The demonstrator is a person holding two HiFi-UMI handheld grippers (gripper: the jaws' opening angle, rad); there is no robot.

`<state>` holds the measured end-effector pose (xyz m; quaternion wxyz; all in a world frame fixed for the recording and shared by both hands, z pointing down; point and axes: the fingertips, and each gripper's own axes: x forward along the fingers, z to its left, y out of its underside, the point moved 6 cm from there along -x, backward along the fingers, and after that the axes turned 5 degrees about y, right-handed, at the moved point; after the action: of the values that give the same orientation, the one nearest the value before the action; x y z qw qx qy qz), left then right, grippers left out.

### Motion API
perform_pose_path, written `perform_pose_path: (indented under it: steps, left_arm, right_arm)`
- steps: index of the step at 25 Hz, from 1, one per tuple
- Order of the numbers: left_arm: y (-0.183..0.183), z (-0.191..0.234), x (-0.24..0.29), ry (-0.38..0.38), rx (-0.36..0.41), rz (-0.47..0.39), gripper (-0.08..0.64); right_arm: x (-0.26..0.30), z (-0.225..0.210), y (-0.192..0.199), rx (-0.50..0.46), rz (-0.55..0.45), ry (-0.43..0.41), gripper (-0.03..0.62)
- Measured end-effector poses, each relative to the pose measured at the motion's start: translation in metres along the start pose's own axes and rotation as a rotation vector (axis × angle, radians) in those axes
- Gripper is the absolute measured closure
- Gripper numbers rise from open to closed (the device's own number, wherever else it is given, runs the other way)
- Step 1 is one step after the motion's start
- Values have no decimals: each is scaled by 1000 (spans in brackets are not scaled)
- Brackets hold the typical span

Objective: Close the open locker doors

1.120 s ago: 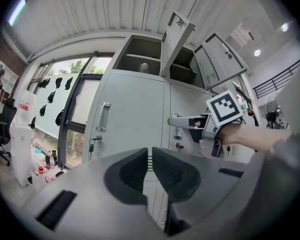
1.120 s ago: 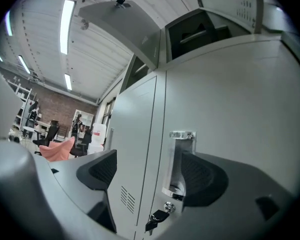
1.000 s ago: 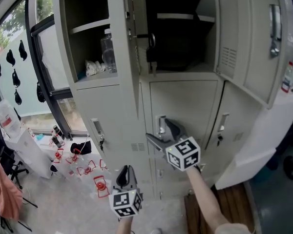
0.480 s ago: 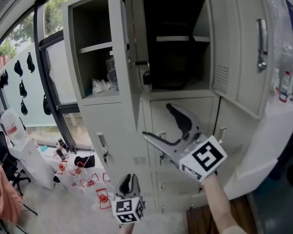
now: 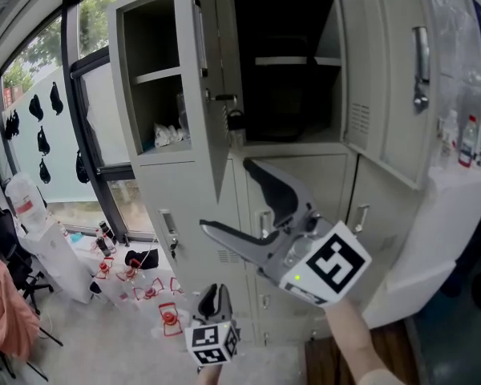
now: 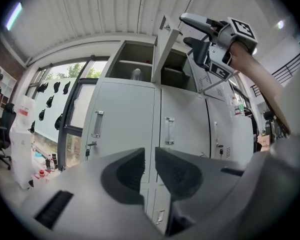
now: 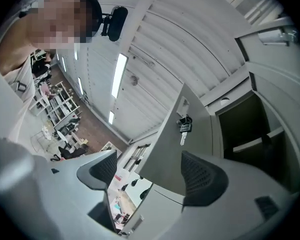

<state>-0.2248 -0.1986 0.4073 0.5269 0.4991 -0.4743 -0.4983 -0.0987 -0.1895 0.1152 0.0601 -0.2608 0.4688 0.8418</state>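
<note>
Grey lockers fill the head view. The upper left locker (image 5: 156, 95) stands open, its door (image 5: 202, 70) swung out edge-on with keys (image 5: 234, 119) hanging from the lock. The upper middle locker (image 5: 284, 62) is also open, its door (image 5: 385, 79) swung right. My right gripper (image 5: 226, 196) is raised and open, just below the left door's lower edge and touching nothing. In the right gripper view that door (image 7: 172, 149) and its keys (image 7: 183, 126) lie between the wide jaws (image 7: 150, 171). My left gripper (image 5: 215, 301) hangs low, shut and empty, facing the lower lockers (image 6: 140, 124).
A window (image 5: 96, 127) with dark shapes stuck on it is at the left. Below it are a white cart (image 5: 44, 239) and small red items (image 5: 156, 295) on the floor. A white counter (image 5: 457, 207) with bottles juts out at the right.
My right gripper has risen and moved left, from the lower locker handles up toward the left open door. The left gripper has stayed low and barely moved.
</note>
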Motion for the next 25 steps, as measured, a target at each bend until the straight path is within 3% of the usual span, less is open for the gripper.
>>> perform_pose_path:
  steps: [8, 19, 25]
  left_arm:
    - [7, 15, -21, -63, -23, 7, 512]
    - [8, 52, -28, -124, -50, -13, 511]
    - [13, 73, -22, -139, -63, -5, 511]
  right_arm:
    - [17, 20, 6, 18, -9, -70, 216]
    - [44, 35, 20, 7, -30, -91, 216]
    - [60, 29, 28, 53, -46, -75, 218]
